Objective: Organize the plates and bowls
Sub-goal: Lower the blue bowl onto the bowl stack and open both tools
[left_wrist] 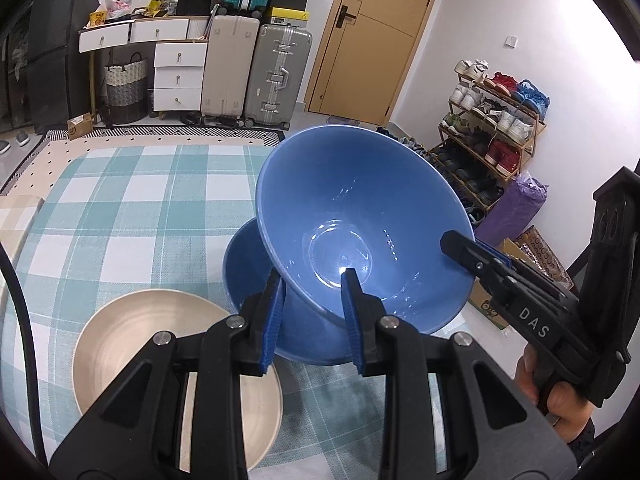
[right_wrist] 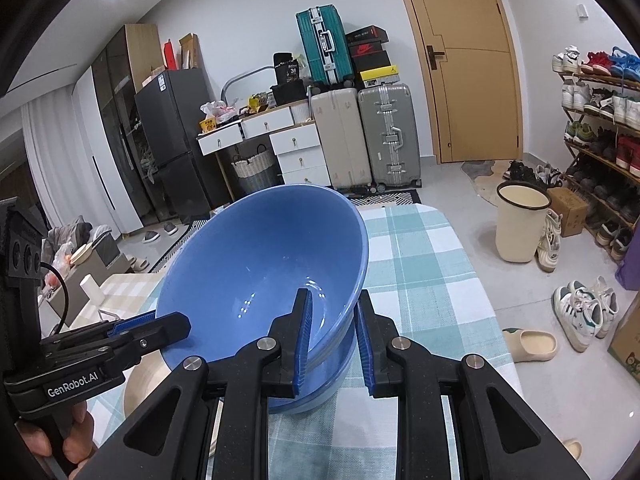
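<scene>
Tilting its mouth toward the near side, the upper blue bowl (left_wrist: 360, 216) hangs just above a second blue bowl (left_wrist: 248, 268) on the checked tablecloth (left_wrist: 132, 200). Left gripper (left_wrist: 312, 312) and right gripper (right_wrist: 334, 340) each pinch its rim. A cream plate (left_wrist: 132, 336) lies near-left; suitcases (left_wrist: 256, 72) and a door (left_wrist: 372, 32) stand far behind.

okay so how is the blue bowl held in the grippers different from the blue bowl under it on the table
The upper glossy blue ceramic bowl is tilted and lifted, its rim pinched by the left gripper and right gripper; the lower blue ceramic bowl sits upright on the checked tablecloth, ungripped. The upper bowl shows its whole inside; the lower is mostly hidden beneath it. Both share the same blue colour.
</scene>
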A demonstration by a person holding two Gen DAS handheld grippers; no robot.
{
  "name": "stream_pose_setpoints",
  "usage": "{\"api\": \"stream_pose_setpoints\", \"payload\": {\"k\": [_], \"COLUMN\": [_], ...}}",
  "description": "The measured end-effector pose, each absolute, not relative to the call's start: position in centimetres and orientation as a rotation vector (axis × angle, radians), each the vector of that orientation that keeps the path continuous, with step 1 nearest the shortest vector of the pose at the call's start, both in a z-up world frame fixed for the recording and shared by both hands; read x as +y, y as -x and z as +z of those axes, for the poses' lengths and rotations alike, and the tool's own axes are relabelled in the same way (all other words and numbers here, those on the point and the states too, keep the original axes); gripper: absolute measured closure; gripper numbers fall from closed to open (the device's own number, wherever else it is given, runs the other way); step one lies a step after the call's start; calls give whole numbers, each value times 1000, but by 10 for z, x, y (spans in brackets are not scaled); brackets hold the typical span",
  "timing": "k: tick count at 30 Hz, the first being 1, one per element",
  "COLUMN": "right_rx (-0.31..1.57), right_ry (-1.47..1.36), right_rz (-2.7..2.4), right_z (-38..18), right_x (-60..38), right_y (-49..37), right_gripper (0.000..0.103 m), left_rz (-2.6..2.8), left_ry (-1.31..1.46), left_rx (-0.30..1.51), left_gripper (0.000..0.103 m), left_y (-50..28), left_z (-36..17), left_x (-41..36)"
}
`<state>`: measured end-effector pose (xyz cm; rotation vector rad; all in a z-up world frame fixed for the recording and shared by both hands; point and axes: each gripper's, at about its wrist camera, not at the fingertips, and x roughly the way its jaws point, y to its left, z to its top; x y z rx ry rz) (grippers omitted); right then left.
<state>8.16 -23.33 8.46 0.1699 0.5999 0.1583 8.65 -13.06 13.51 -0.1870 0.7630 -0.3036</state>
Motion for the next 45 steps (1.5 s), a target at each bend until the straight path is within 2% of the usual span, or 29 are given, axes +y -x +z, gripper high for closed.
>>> {"api": "stream_pose_setpoints", "payload": {"k": [25,45], "right_rx": [711,732], "right_ry": [-93,-92], "right_rz": [134,125], "right_z": [32,26], "right_x": [-199,-197], "right_y": [-112,-120], "right_gripper": [81,80], "left_rz": [-234,-225], "left_ry": [116,72], "left_rx": [857,861], "left_gripper": [78,77], "left_y": [-126,-132], "left_z": [63,55], "left_x": [-120,-123]}}
